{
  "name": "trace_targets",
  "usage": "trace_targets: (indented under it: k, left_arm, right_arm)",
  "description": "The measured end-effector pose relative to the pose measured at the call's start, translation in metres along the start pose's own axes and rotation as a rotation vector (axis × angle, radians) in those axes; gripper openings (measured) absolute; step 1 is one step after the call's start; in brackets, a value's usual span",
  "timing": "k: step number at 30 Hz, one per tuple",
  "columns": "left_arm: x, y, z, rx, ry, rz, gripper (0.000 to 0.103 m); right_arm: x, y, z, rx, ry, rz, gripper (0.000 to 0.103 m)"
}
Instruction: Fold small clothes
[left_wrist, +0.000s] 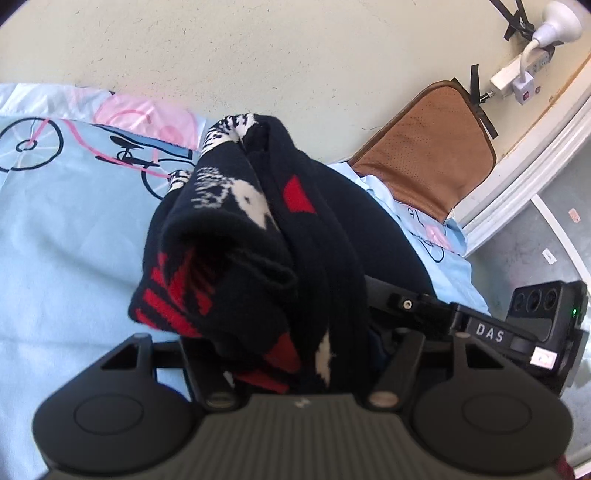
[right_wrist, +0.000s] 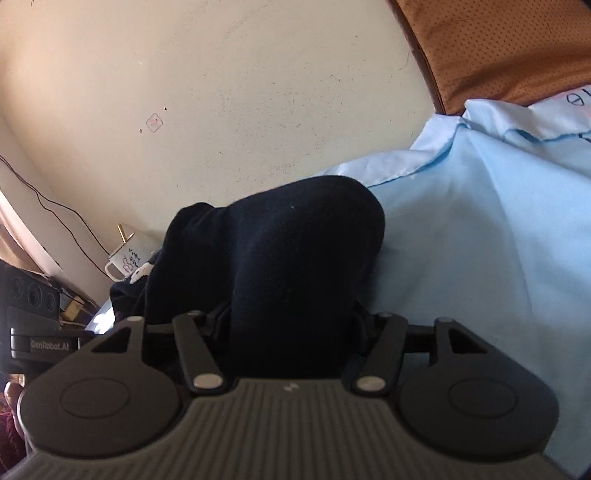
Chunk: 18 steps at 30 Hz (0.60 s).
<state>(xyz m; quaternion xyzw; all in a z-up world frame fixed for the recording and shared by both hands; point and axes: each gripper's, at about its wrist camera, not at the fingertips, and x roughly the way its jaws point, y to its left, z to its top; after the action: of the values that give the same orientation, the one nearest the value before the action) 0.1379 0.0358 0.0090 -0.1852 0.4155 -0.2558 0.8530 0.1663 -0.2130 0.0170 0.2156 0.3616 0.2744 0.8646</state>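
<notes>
A small dark navy knit garment (left_wrist: 266, 236) with red and white patterns hangs bunched between both grippers above a light blue bed sheet (left_wrist: 66, 236). My left gripper (left_wrist: 291, 354) is shut on one end of it; the cloth hides its fingertips. In the right wrist view the plain navy side of the garment (right_wrist: 288, 258) fills the middle, and my right gripper (right_wrist: 291, 332) is shut on it, fingertips hidden by the cloth. The right gripper's body (left_wrist: 517, 328) shows at the right of the left wrist view, close beside the left one.
The sheet has a bicycle print (left_wrist: 44, 144). A brown cushion (left_wrist: 428, 155) leans on the cream wall (left_wrist: 258, 55) at the bed's far end. A power strip and lamp (left_wrist: 532, 55) hang on the wall. A white mug (right_wrist: 125, 262) stands at the left.
</notes>
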Motion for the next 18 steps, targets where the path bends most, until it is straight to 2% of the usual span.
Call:
trace_targets:
  k: [4, 7, 9, 13, 18]
  left_arm:
    - [-0.018, -0.014, -0.007, 0.056, -0.025, 0.082, 0.074]
    - [-0.048, -0.027, -0.026, 0.127, -0.138, 0.174, 0.097]
    - [-0.062, -0.036, -0.042, 0.176, -0.189, 0.233, 0.098]
    - [-0.075, -0.058, -0.072, 0.243, -0.227, 0.361, 0.103]
    - [-0.086, -0.078, -0.104, 0.246, -0.259, 0.430, 0.103]
  right_arm:
    - [-0.013, 0.016, 0.001, -0.050, -0.026, -0.079, 0.074]
    - [-0.046, 0.023, -0.010, -0.052, -0.100, -0.090, 0.081]
    - [-0.065, 0.023, -0.022, -0.040, -0.137, -0.120, 0.083]
    - [-0.093, 0.027, -0.056, -0.009, -0.140, -0.152, 0.083]
    - [-0.114, 0.045, -0.091, -0.035, -0.146, -0.194, 0.083]
